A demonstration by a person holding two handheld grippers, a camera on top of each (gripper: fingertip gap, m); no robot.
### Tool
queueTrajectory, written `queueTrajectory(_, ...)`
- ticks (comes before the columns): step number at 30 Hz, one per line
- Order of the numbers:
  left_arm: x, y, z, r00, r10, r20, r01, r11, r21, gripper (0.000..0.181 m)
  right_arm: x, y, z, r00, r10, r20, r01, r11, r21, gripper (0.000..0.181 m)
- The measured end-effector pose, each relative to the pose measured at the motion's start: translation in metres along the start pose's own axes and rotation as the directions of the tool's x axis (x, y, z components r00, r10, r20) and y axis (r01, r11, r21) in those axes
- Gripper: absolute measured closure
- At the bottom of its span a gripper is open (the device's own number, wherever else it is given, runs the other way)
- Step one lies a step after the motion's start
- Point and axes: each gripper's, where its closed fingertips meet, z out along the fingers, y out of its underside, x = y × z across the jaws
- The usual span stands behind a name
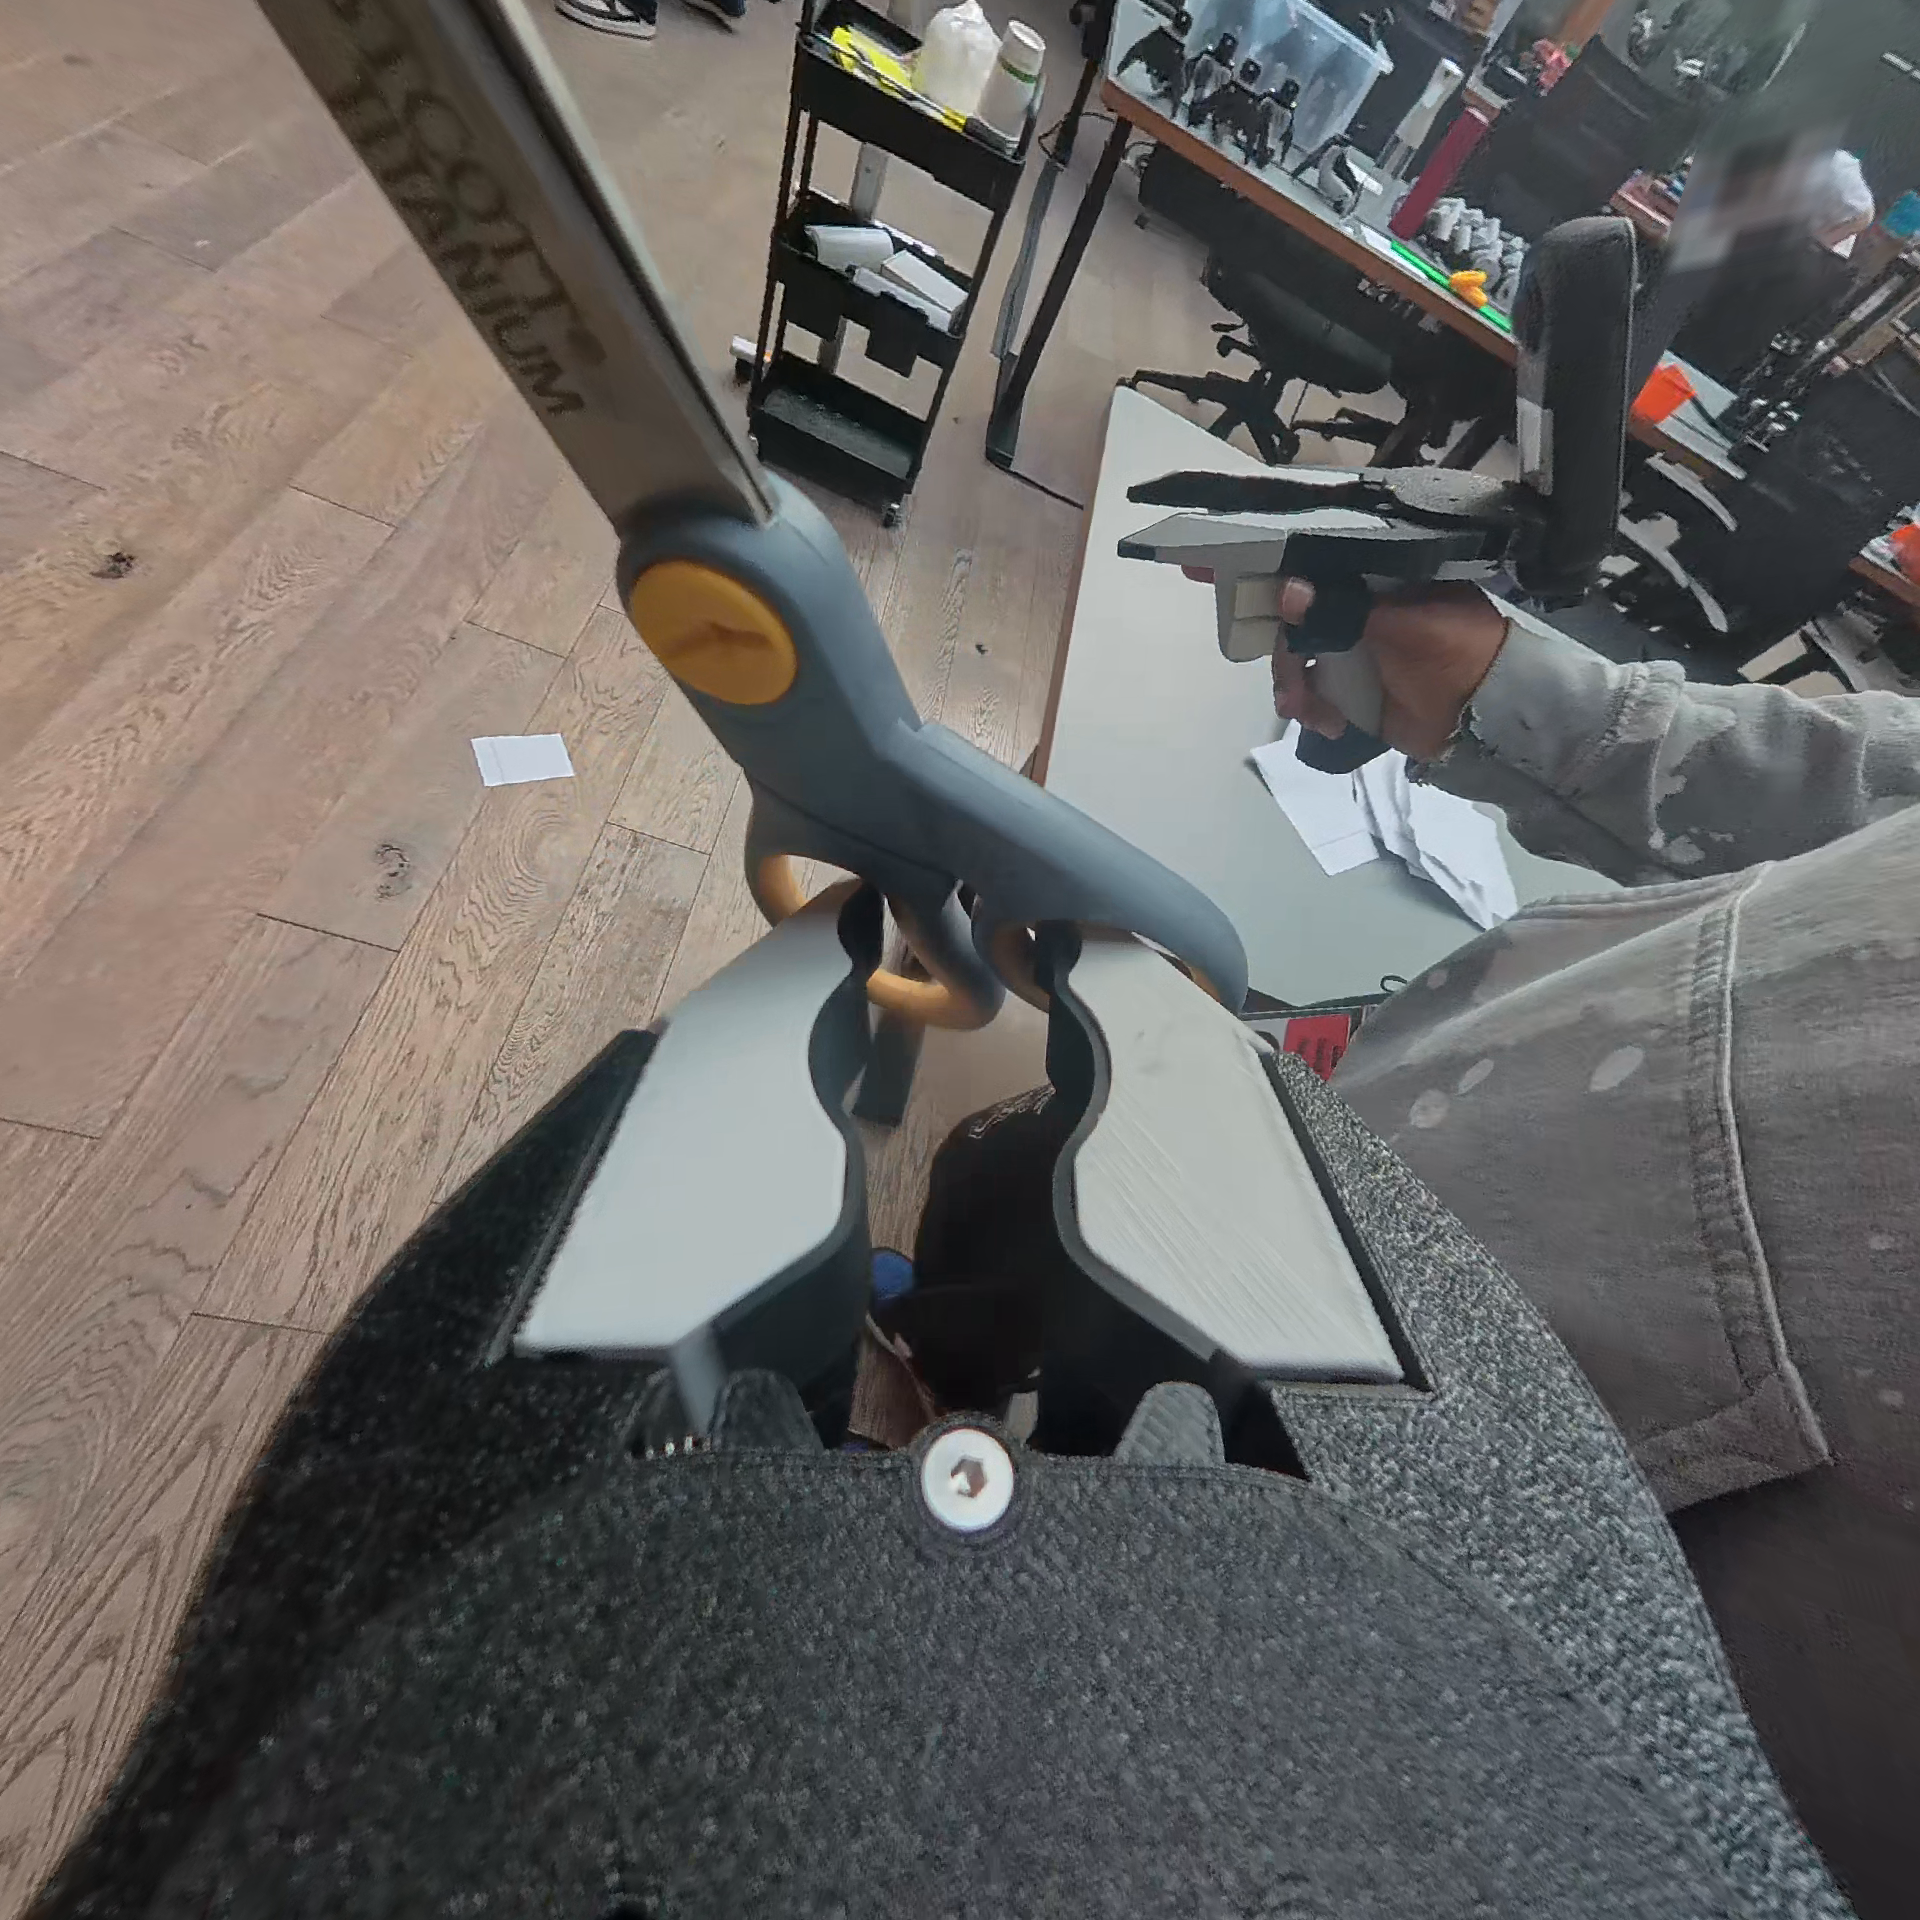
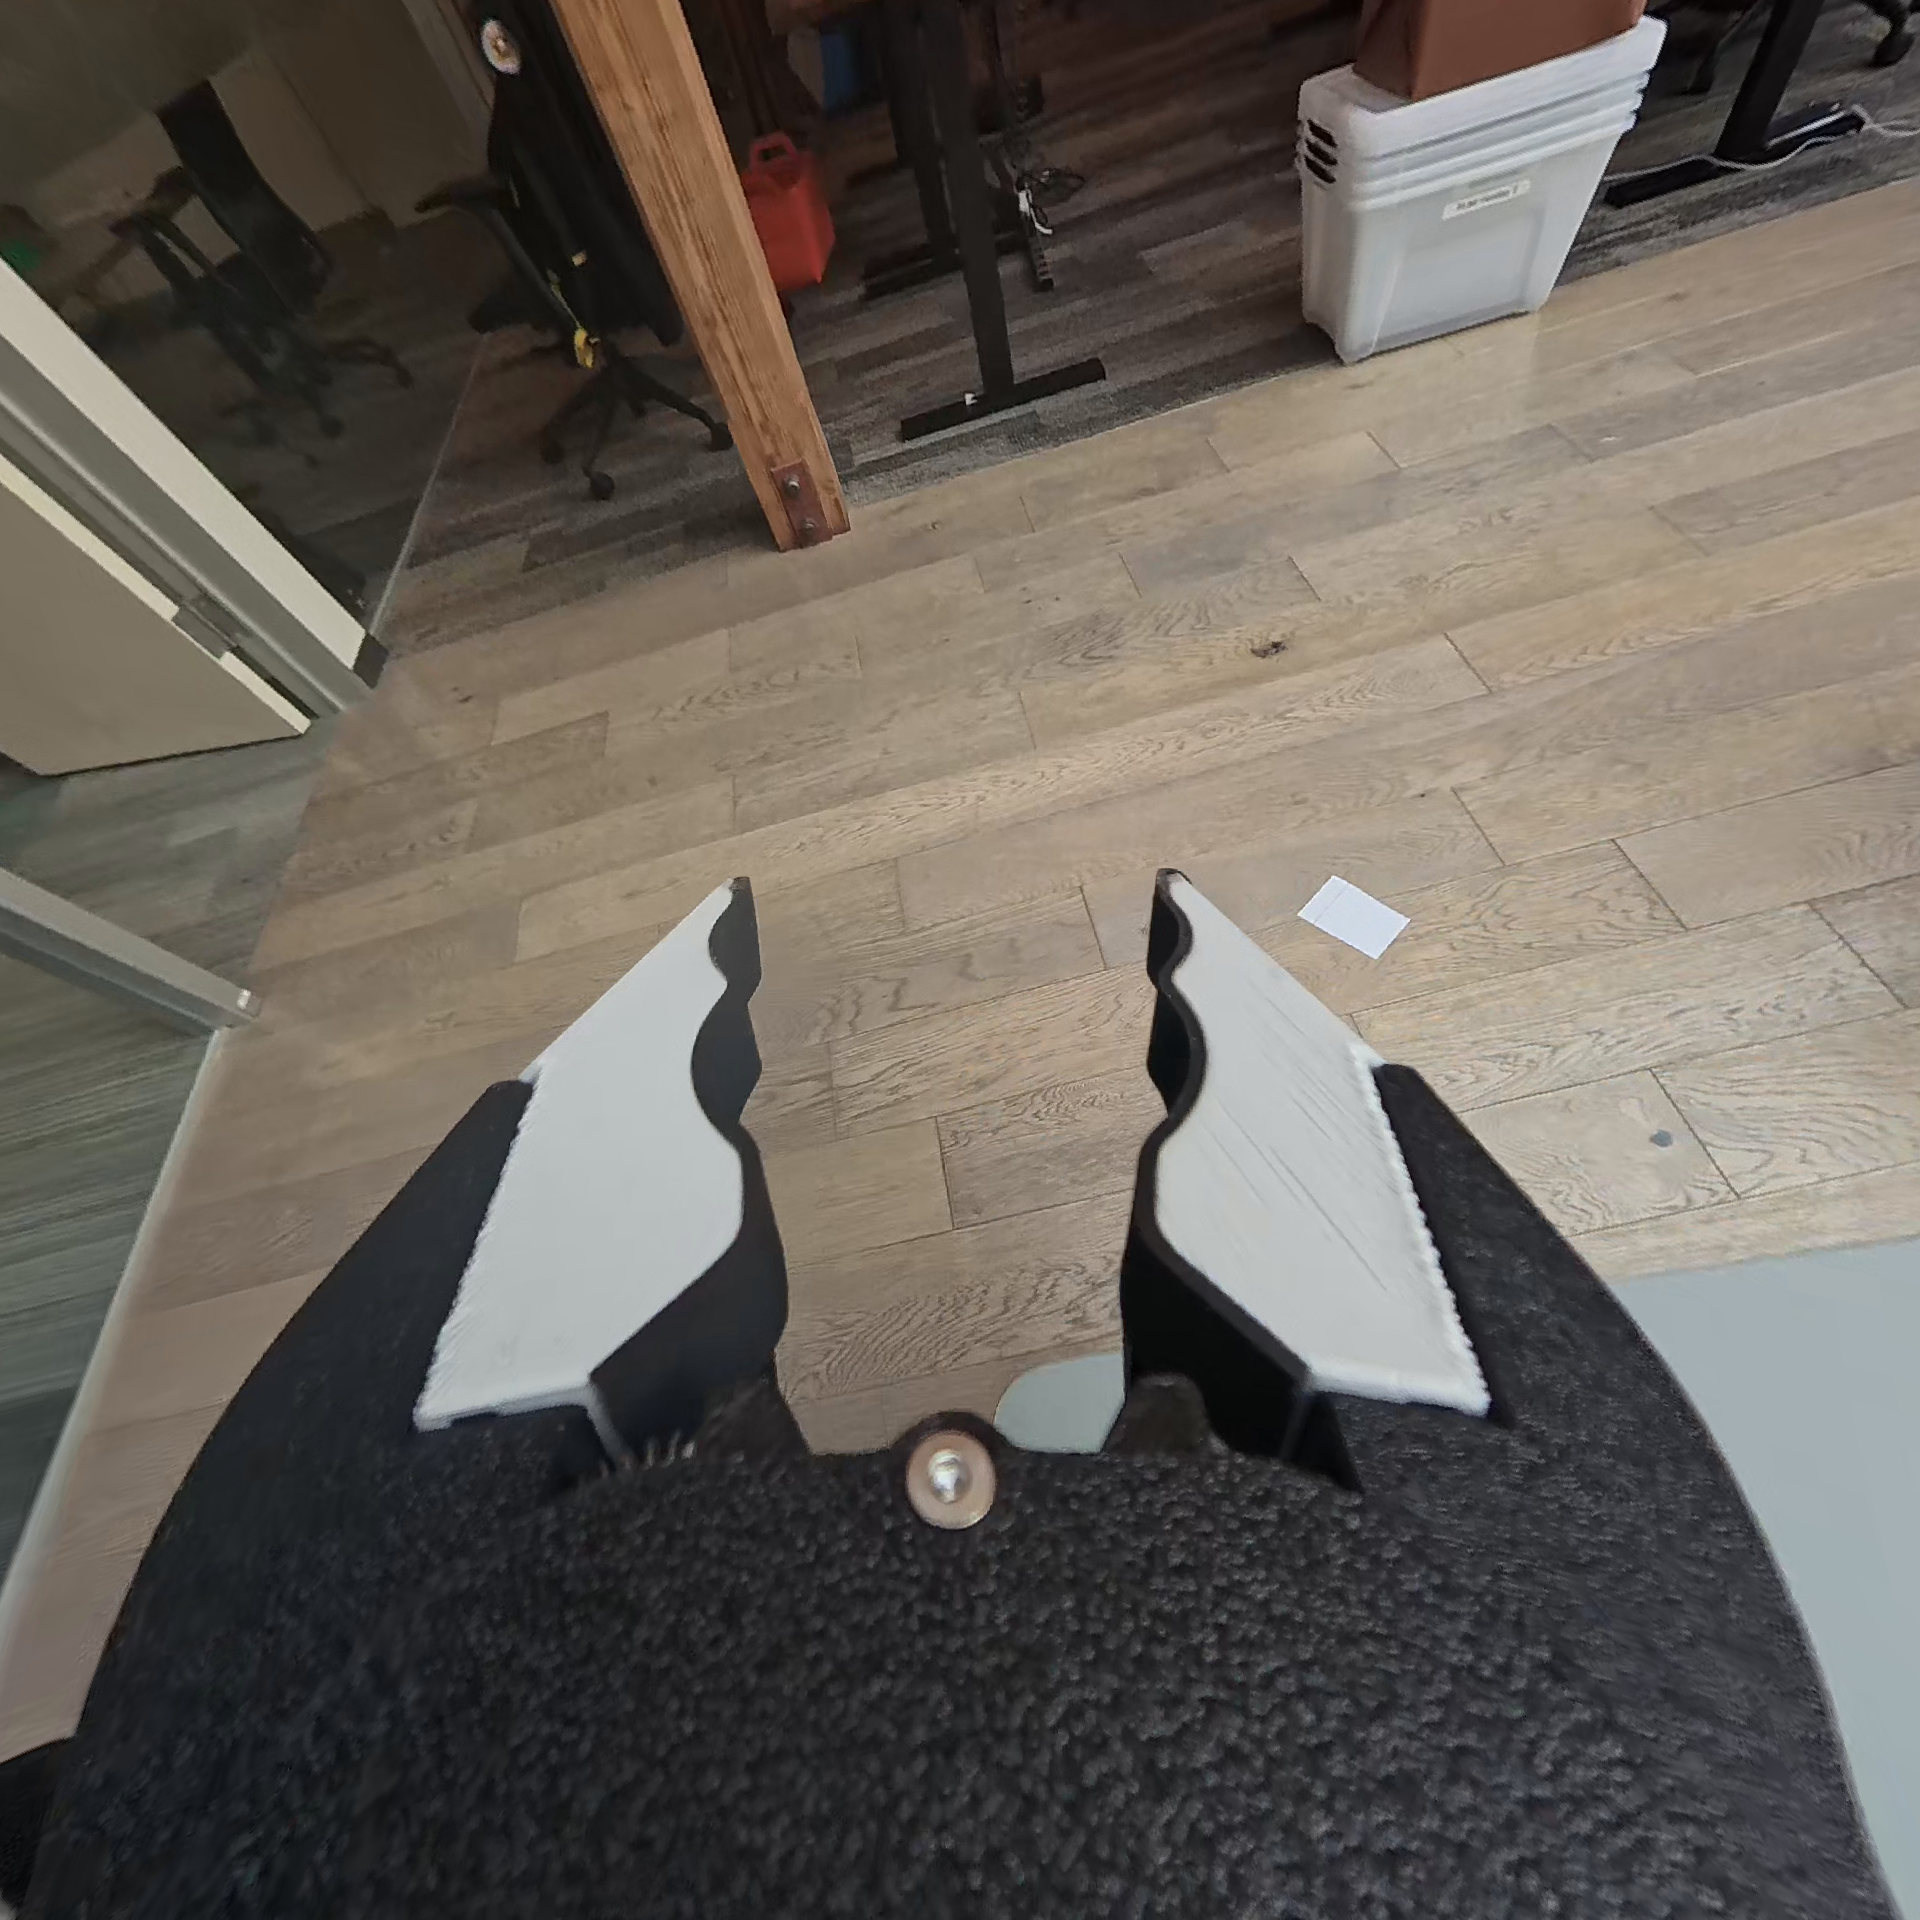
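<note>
My left gripper (image 1: pixel 956 945) is shut on a pair of scissors (image 1: pixel 831 727) with grey handles, orange inner loops and an orange pivot. Its fingertips (image 1: pixel 1060 961) sit at the handle loops, and the steel blades (image 1: pixel 499 229) point up and to the left, held in the air above the wooden floor. My right gripper (image 2: pixel 951 883) is open and empty above the floor. It also shows in the left wrist view (image 1: pixel 1132 517), held by a hand over a grey table (image 1: pixel 1143 727).
A small white paper slip (image 2: pixel 1354 914) lies on the floor, also in the left wrist view (image 1: pixel 522 758). White sheets (image 1: pixel 1392 821) lie on the grey table. A black cart (image 1: pixel 883 260), office chairs and desks stand beyond. A wooden post (image 2: pixel 707 260), red can (image 2: pixel 784 213) and white bins (image 2: pixel 1455 208) stand ahead.
</note>
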Motion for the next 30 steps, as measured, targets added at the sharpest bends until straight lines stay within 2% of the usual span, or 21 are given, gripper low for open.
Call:
queueTrajectory(2, -0.029, -0.017, 0.011, 1.000, -0.012, 0.006, 0.012, 1.000, 0.009, 0.154, 0.019, -0.011, 0.038, 1.000, 0.013, -0.020, -0.013, 1.000, 0.001, 0.106)
queueTrajectory(5, -0.075, -0.049, 0.045, 1.000, -0.029, -0.005, 0.029, 1.000, 0.011, 0.153, 0.059, -0.017, 0.106, 0.998, 0.004, -0.055, -0.005, 1.000, -0.018, 0.108)
queueTrajectory(11, -0.206, -0.130, 0.149, 1.000, -0.006, 0.003, 0.006, 0.999, -0.032, 0.153, 0.149, -0.011, 0.282, 0.989, 0.102, -0.104, -0.107, 0.993, -0.044, 0.110)
queueTrajectory(13, -0.254, -0.170, 0.193, 0.999, -0.037, 0.004, 0.037, 0.998, -0.055, 0.153, 0.178, -0.012, 0.335, 0.981, 0.137, -0.136, -0.148, 0.986, -0.072, 0.109)
queueTrajectory(15, -0.288, -0.225, 0.236, 0.998, -0.040, -0.058, 0.037, 0.998, -0.044, 0.154, 0.205, -0.029, 0.378, 0.973, 0.167, -0.161, -0.180, 0.981, -0.066, 0.106)
queueTrajectory(18, -0.333, -0.304, 0.298, 0.988, 0.059, -0.142, -0.063, 0.998, -0.027, 0.154, 0.248, -0.050, 0.435, 0.962, 0.178, -0.207, -0.198, 0.977, -0.079, 0.101)
queueTrajectory(22, -0.387, -0.375, 0.377, 0.967, 0.127, -0.222, -0.137, 0.990, -0.033, 0.154, 0.305, -0.058, 0.497, 0.945, 0.157, -0.286, -0.200, 0.971, -0.128, 0.097)
queueTrajectory(25, -0.430, -0.391, 0.434, 0.948, 0.147, -0.283, -0.168, 0.984, -0.052, 0.155, 0.349, -0.038, 0.538, 0.917, 0.167, -0.362, -0.239, 0.957, -0.165, 0.096)
queueTrajectory(28, -0.478, -0.380, 0.491, 0.924, 0.154, -0.351, -0.191, 0.979, -0.073, 0.156, 0.386, 0.005, 0.577, 0.885, 0.175, -0.432, -0.289, 0.933, -0.214, 0.095)
queueTrajectory(30, -0.506, -0.364, 0.528, 0.888, 0.130, -0.440, -0.184, 0.979, -0.082, 0.157, 0.408, 0.038, 0.603, 0.865, 0.165, -0.473, -0.306, 0.922, -0.237, 0.096)
